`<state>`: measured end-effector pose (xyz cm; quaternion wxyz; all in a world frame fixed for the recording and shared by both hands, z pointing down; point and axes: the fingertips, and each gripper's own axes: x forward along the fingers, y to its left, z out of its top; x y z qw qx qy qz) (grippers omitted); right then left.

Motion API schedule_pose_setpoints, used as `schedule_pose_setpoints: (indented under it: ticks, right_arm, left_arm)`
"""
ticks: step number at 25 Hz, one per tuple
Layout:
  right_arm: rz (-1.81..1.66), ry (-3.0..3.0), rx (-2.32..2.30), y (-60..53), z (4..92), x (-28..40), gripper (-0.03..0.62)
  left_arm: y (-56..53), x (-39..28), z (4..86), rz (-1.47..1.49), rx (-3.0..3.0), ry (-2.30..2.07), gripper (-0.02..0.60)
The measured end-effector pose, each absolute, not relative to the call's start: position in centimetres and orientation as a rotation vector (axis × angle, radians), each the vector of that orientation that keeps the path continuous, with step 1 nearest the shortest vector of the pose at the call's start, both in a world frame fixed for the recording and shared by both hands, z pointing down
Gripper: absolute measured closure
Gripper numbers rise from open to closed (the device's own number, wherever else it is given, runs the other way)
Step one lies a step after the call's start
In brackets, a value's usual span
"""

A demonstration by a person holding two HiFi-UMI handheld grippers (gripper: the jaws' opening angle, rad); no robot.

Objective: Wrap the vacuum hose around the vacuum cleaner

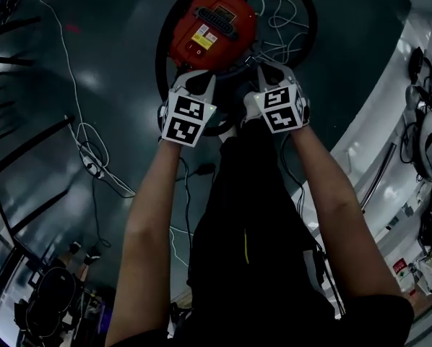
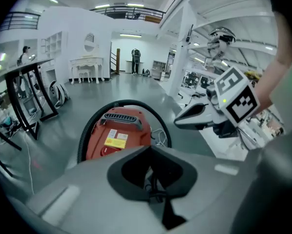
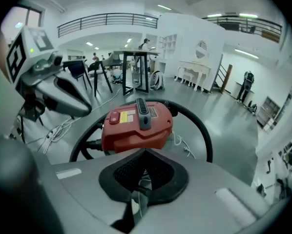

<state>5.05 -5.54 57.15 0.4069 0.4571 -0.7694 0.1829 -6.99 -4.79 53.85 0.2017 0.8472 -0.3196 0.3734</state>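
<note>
Red vacuum cleaner (image 1: pixel 212 27) is sitting on the floor (image 1: pixel 108 42), black hose (image 3: pixel 200 124) circling it.
Left tongs (image 1: pixel 194 82) and right tongs (image 1: pixel 270 71) are hovering over its near edge, both clenched on nothing.

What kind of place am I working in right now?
Probably a large indoor lab or test hall: polished grey floor strewn with white cables, a railed mezzanine overhead, and a white dressing table by the far wall.

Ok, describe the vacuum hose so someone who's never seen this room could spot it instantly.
On the grey floor sits a red vacuum cleaner. The hose is the thick black ribbed tube looping around it, unlike the thin white cord lying beside it.
</note>
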Motion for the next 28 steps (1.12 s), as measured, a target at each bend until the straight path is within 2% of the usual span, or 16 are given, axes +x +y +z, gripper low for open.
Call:
schedule_pose_setpoints:
  ticks: [9, 17, 23, 28]
  right_arm:
    - [0.639, -2.028, 1.307, -2.7, 48.1, 4.0, 0.599]
    - [0.723, -2.127, 1.323, -0.3, 40.3, 3.5, 0.599]
    - [0.834, -2.107, 1.377, 1.4, 36.9, 3.8, 0.599]
    - [0.879, -2.080, 1.427, 2.8, 35.2, 4.0, 0.599]
  left_arm:
    - [-1.6, -7.4, 47.9, 0.830, 2.258, -1.008, 0.571]
    - [-0.3, -8.6, 40.0, 0.758, 2.218, -1.157, 0.571]
    - [1.5, -8.8, 35.7, 0.620, 2.133, -1.178, 0.571]
    - [2.9, -9.7, 34.5, 0.662, 2.111, -1.193, 0.571]
